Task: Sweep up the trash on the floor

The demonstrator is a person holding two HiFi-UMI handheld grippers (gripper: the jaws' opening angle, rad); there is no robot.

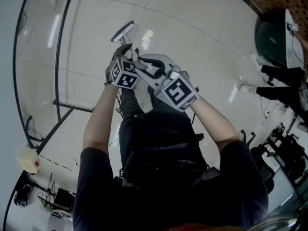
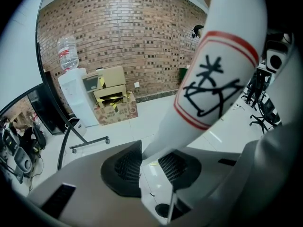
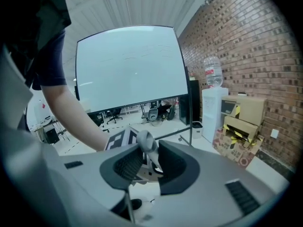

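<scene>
Pale tiled floor [image 1: 192, 42] bears a paper scrap [image 1: 147, 37].

- White pole [image 2: 222, 74] gripped in the left claw [image 2: 150, 163]: its top runs off the upper edge, and its lower end is hidden behind the claw's body.
- Black scrawl [image 2: 210, 86] on the pole: unreadable.
- Grey handle [image 3: 147, 143] in the right claw [image 3: 149, 167]: only its rounded tip shows.
- Pale scrap [image 1: 147, 36] on the floor [image 1: 192, 42]: too small to identify.
- Bystander [image 1: 284, 93]: cut off at the head view's right edge.

Dark short-sleeved shirt [image 1: 243, 177], dark trousers [image 1: 129, 102] — black-and-white marker cubes [image 1: 179, 93]
</scene>
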